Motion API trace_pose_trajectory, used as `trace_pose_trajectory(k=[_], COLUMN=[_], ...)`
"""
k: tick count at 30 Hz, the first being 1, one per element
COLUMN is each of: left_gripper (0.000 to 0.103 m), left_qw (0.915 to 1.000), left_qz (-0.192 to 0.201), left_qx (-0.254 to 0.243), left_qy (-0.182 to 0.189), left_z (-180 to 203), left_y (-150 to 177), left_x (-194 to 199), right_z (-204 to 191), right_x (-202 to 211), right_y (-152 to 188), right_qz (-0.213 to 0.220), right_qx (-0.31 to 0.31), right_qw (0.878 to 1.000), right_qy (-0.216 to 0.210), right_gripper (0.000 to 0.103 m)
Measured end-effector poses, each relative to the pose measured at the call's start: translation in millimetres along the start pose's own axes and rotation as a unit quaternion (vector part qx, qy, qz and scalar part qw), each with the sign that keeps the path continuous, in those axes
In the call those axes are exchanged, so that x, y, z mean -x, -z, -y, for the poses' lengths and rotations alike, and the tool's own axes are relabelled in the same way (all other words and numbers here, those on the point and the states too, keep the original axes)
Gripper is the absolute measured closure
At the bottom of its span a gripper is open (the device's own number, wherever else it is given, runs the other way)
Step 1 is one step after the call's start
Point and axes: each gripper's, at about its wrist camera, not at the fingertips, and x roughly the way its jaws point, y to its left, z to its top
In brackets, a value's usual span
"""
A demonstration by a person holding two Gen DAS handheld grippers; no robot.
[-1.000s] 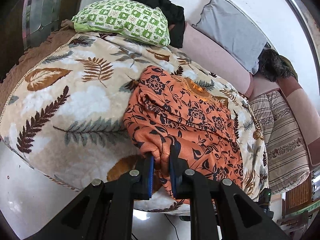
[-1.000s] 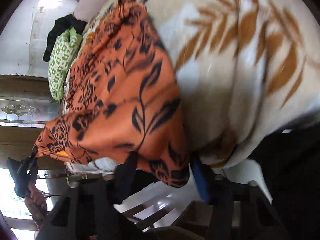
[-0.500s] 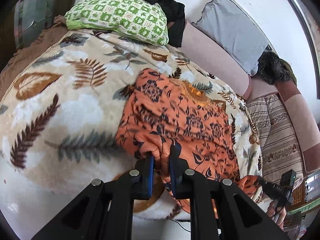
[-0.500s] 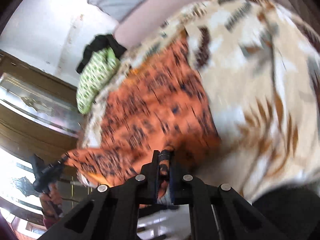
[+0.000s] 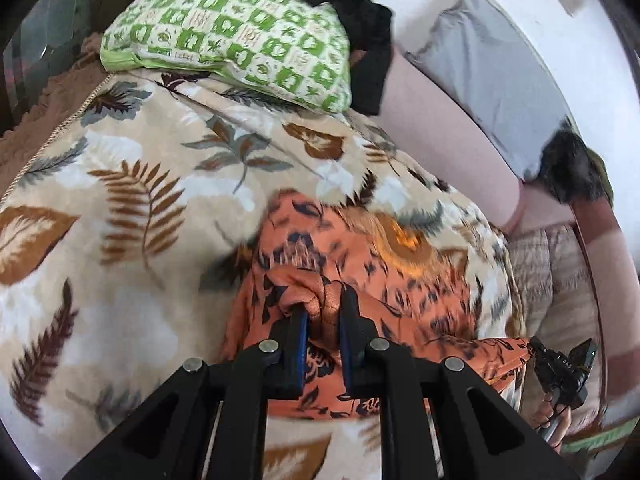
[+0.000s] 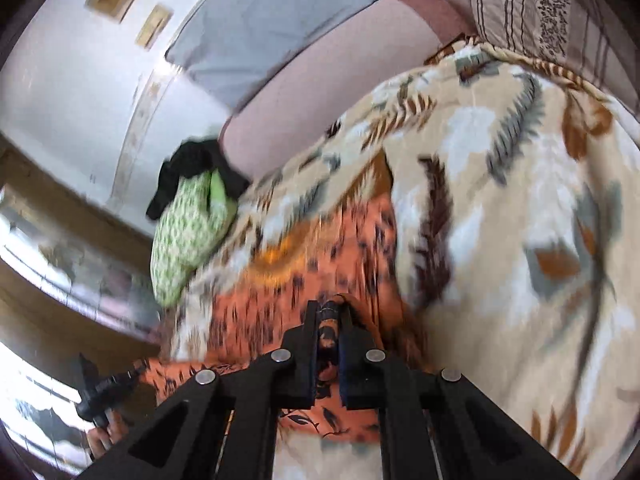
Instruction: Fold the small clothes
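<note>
Both the left gripper [image 5: 323, 312] and the right gripper [image 6: 329, 322] have fingers clenched on bunched corners of the orange floral garment [image 5: 400, 280], lying near the bed's [image 5: 120, 200] front edge.

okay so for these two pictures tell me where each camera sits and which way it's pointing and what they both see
Left wrist: rides on the left gripper, looking down across the leaf-print blanket toward the green pillow; its fingers pinch the orange garment.
Right wrist: rides on the right gripper, tilted, facing the same pillow and wall; its fingers pinch the garment too.
Shared: garment, blanket, pillow, and each view catches the other gripper with the hand holding it.
</note>
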Motion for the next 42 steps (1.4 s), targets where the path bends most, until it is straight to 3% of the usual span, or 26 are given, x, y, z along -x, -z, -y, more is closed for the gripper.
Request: trace_pose_trajectory(k=[5, 9, 13, 17, 22, 25, 27, 28, 31, 33, 35, 36, 38, 39, 42], left_gripper=[0.089, 0.089, 0.089, 0.086, 0.081, 0.071, 0.039, 0.033, 0.031, 0.031, 0.031, 0.031, 0.030, 0.030, 0.030], left_qw=[0.9993, 0.9980, 0.9950, 0.9955, 0.9922, 0.9862, 0.9879, 0.9894, 0.9884, 0.9867, 0.9894, 0.9904, 0.9932, 0.9948, 0.9911], left_qz=[-0.007, -0.036, -0.054, -0.045, -0.046, -0.039, -0.009, 0.014, 0.063, 0.083, 0.091, 0.093, 0.088, 0.080, 0.080], left_qx=[0.015, 0.026, 0.040, 0.063, 0.116, 0.155, 0.151, 0.143, 0.134, 0.139, 0.113, 0.102, 0.071, 0.055, 0.046], left_qy=[-0.033, -0.044, -0.073, -0.054, 0.005, 0.046, 0.036, 0.026, 0.032, 0.011, -0.004, -0.012, -0.029, -0.032, -0.095], left_z=[-1, -5, -18, -32, -48, -61, -62, -62, -69, -72, -61, -55, -36, -27, -10], left_y=[-55, -95, -108, -109, -115, -114, -112, -110, -103, -90, -69, -58, -28, -11, 38], left_x=[-60, -127, -185, -213, -206, -186, -161, -143, -96, -69, -48, -43, -40, -40, -50], right_z=[-3, 0, 28, 55, 77, 83, 80, 75, 51, 36, 25, 21, 10, 6, -6], right_x=[-67, -129, -182, -214, -217, -199, -180, -171, -138, -113, -90, -83, -71, -68, -68], right_y=[-63, -96, -115, -125, -132, -134, -131, -128, -112, -93, -69, -59, -35, -20, 16], right_qz=[0.024, 0.030, 0.022, 0.043, 0.067, 0.073, 0.078, 0.075, 0.066, 0.069, 0.073, 0.075, 0.071, 0.065, 0.057], right_qx=[-0.019, -0.021, -0.054, -0.064, -0.102, -0.122, -0.119, -0.109, -0.053, -0.020, -0.003, 0.004, 0.016, 0.016, 0.015], right_qw=[0.999, 0.998, 0.996, 0.994, 0.989, 0.987, 0.987, 0.989, 0.995, 0.997, 0.997, 0.997, 0.997, 0.998, 0.998], right_qy=[0.011, 0.042, 0.068, 0.083, 0.079, 0.077, 0.068, 0.065, 0.058, 0.036, 0.014, 0.006, -0.004, -0.012, -0.035], right_gripper=[0.095, 0.096, 0.096, 0.095, 0.095, 0.095, 0.095, 0.095, 0.094, 0.094, 0.094, 0.088, 0.056, 0.021, 0.017])
